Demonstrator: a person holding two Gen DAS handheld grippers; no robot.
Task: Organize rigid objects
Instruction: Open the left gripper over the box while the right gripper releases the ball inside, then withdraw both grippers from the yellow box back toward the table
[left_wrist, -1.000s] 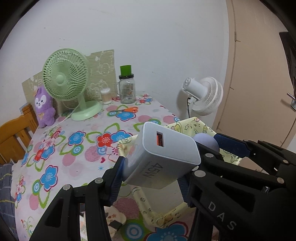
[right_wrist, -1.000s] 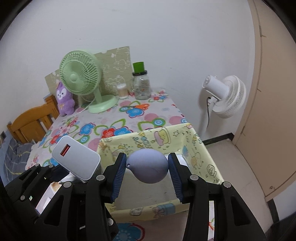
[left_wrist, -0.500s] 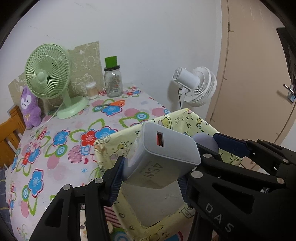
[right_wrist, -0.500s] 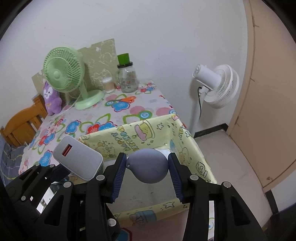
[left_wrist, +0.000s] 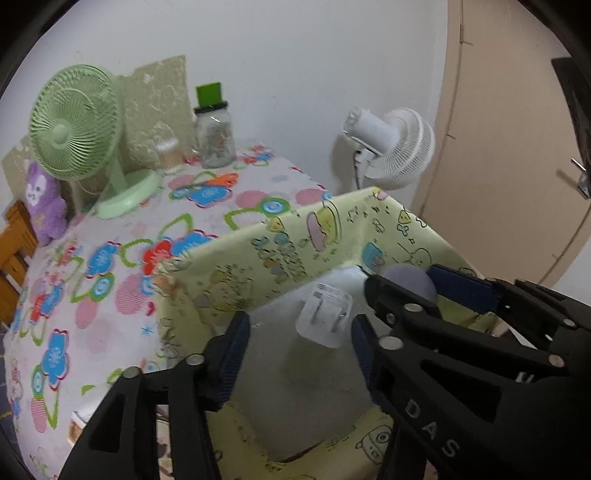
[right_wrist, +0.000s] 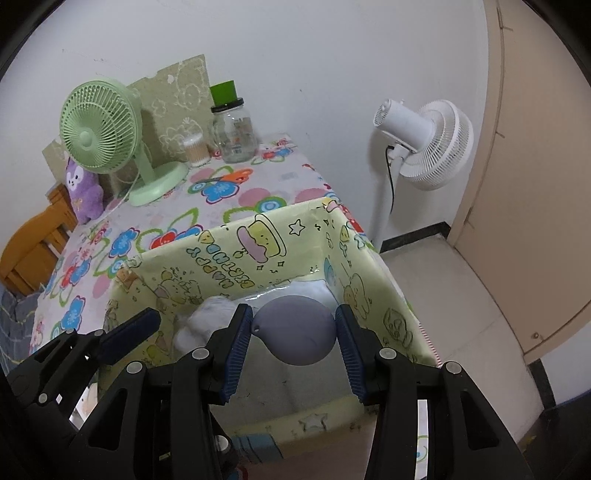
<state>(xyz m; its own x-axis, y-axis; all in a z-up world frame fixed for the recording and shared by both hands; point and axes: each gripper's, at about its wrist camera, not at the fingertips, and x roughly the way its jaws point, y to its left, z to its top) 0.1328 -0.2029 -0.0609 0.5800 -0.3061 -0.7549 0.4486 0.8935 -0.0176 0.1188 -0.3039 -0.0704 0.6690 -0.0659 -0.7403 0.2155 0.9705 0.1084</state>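
Right wrist view shows the right gripper squeezing a purple egg-shaped ball straight above the open yellow box. Left gripper hangs open and holds nothing; the white charger sits just below it, inside the box, prongs up.

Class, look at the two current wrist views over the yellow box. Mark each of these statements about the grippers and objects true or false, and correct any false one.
1. The left gripper is clamped on the white charger. False: its jaws stand open, and the charger is inside the yellow box.
2. The right gripper holds the purple ball. True.
3. The purple ball rests on the box floor. False: it is held between the fingers above it.
4. A green fan stands on the flowered tablecloth. True.
5. The white fan stands on the table. False: it stands on the floor beside it.
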